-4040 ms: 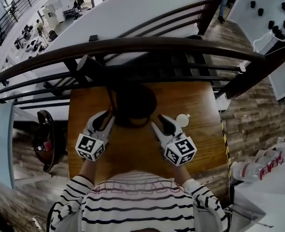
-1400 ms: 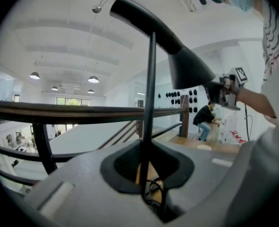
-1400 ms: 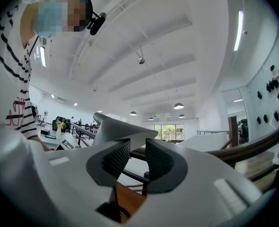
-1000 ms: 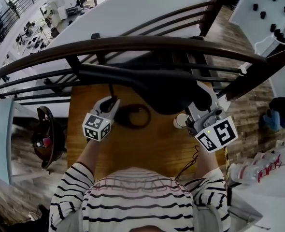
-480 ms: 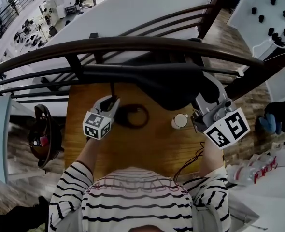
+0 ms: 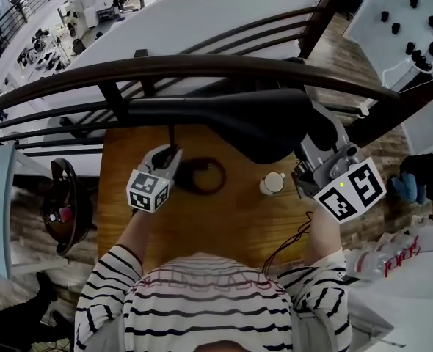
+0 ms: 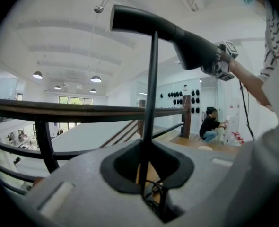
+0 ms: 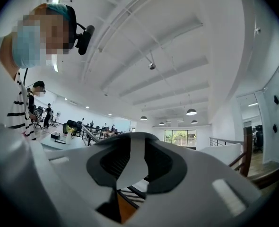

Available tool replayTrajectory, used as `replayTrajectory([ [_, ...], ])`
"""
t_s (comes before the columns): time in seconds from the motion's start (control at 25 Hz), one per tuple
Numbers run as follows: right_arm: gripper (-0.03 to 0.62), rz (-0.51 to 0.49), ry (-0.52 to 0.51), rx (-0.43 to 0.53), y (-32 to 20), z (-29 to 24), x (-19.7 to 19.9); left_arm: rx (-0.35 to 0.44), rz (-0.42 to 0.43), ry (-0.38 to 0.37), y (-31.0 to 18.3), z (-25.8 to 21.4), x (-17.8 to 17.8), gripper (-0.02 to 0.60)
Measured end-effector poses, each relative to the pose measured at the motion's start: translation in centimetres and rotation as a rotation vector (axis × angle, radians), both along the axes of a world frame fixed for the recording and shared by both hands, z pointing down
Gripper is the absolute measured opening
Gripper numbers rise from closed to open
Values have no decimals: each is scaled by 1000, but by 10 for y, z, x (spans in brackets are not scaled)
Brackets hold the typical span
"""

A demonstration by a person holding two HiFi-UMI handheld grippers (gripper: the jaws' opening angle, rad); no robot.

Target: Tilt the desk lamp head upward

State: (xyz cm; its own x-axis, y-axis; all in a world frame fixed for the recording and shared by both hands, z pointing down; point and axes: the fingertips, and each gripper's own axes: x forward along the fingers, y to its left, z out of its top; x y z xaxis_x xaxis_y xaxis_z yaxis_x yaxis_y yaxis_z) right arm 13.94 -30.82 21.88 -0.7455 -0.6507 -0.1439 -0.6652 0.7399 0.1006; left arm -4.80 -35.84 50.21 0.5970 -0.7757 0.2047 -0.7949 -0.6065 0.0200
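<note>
Since four seconds earlier, the lamp head (image 6: 260,123) had been raised from over its base ring (image 6: 222,174) and was held high above the wooden table (image 6: 224,229), clamped by the right gripper (image 6: 321,141); the lamp stem (image 7: 152,103) was pinched in the left gripper (image 6: 171,154).

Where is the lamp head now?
In the head view, the long black lamp head hangs over the wooden table near the dark railing, right end in the right claw.
</note>
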Motion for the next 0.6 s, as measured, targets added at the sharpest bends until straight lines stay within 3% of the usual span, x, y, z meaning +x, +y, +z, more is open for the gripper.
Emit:
replayTrajectory([
  [0.2,95,-8,29,-2,1,-4,-3,3,-4,7,1,1,-1,47],
  [0.48,99,23,-12,18,0,-2,-3,9,0,13,0,2,-3,48],
  [0.6,157,43,-54,28,2,-1,3,12,2,15,2,3,-3,49],
])
